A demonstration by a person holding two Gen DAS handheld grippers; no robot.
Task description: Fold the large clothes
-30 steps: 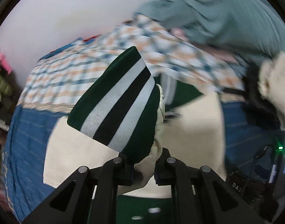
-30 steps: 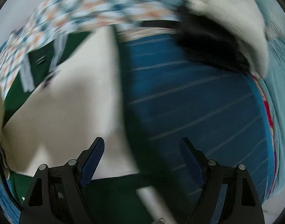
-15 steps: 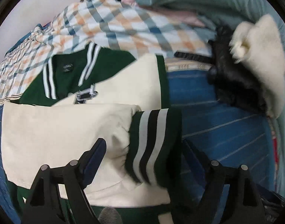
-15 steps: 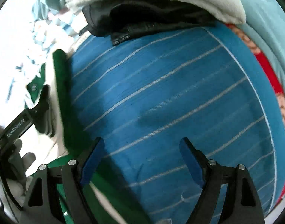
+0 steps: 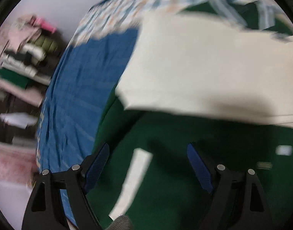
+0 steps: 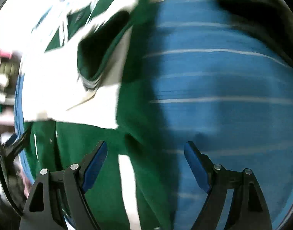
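Note:
A green jacket with cream sleeves lies on the blue striped bedsheet. Both cream sleeves are folded across its body. My left gripper is open and empty, low over the jacket's green lower part near its left edge. My right gripper is open and empty over the jacket's right edge, where green cloth meets the blue sheet. The striped cuff lies on the cream sleeve. Both views are blurred by motion.
A checked cloth lies on the bed beyond the jacket. Shelves with folded clothes stand left of the bed. A dark garment lies at the far right of the bed.
My left gripper let go of the striped cuff, leaving the sleeve folded across the jacket, and swung left and down. My right gripper swung back toward the jacket's right edge.

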